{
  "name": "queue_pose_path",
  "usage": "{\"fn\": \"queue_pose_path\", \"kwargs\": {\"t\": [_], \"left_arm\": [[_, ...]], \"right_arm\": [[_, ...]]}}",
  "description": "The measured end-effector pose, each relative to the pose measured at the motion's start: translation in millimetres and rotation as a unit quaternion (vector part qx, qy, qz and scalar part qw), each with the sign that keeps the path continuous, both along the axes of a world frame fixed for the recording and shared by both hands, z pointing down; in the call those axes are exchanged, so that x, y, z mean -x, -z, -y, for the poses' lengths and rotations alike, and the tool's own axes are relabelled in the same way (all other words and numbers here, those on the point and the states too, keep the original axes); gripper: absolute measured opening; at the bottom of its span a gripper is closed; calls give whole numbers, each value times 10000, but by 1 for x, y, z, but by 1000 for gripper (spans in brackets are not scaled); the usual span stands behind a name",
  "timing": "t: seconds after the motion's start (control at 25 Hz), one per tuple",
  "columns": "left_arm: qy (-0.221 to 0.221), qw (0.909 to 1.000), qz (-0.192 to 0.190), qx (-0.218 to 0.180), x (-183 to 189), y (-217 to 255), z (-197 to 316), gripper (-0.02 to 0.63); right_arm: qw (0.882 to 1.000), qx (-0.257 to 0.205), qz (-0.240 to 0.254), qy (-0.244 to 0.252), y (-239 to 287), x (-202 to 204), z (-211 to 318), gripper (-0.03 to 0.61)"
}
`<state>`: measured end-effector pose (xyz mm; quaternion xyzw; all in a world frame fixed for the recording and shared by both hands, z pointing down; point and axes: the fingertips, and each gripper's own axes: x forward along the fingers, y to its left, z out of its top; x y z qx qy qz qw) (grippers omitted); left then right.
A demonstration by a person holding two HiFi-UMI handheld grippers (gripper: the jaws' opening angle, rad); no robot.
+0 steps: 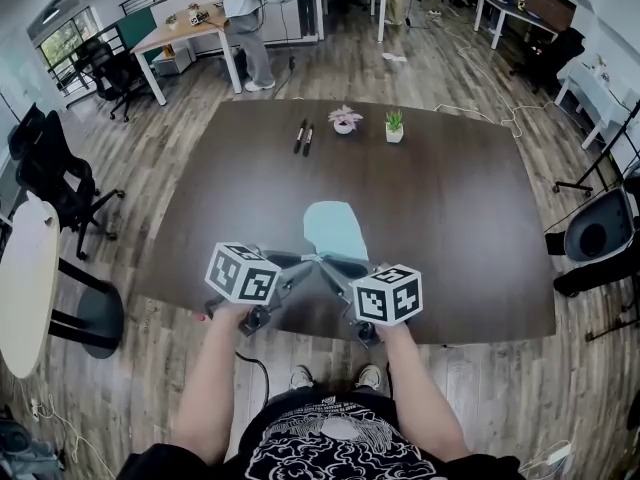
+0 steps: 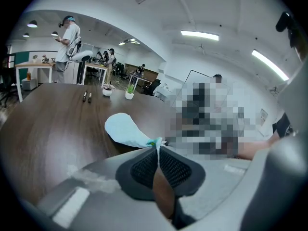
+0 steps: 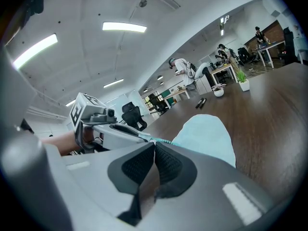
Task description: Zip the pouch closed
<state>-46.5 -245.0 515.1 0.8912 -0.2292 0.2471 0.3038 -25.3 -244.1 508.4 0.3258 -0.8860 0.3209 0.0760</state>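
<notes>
The light blue pouch [image 1: 335, 230] is laid flat on the dark wooden surface [image 1: 450, 218], its body stretching toward 12 o'clock. Its 6 o'clock end is gripped by both tools. The left gripper [image 1: 304, 261] is clenched on the pouch's teal-tipped corner, and the right gripper [image 1: 327, 262] on the zipper line just beside it. A short run of teal zipper [image 3: 162, 141] is seen between the 2 sets of jaws. Whether its teeth are joined cannot be told, so progress cannot be judged with confidence.
</notes>
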Motion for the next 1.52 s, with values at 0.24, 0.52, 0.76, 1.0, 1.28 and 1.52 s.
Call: {"fn": "queue_pose_path", "kwargs": {"t": [0.24,0.52,0.76,1.0,1.28,1.52], "left_arm": [[58,9999,-66,65,0,-1,0,20],[75,9999,-80,111,2,-2,-2,20],[163,9997,-100,137,7,-3,-1,20],[347,9993,-84,110,14,-4,1,20],[604,9980,-110,113,21,-8,5,20],[867,9960,-189,118,29,-9,10,20]], "right_arm": [[10000,14,-85,46,-1,0,1,9],[9999,36,-126,37,-2,0,1,11],[9998,93,-169,-89,-8,-6,3,9],[9996,112,-211,-126,-9,-3,2,9],[9995,158,-195,-186,-13,-4,3,8],[9993,182,-185,-260,-15,-4,5,9]]}}
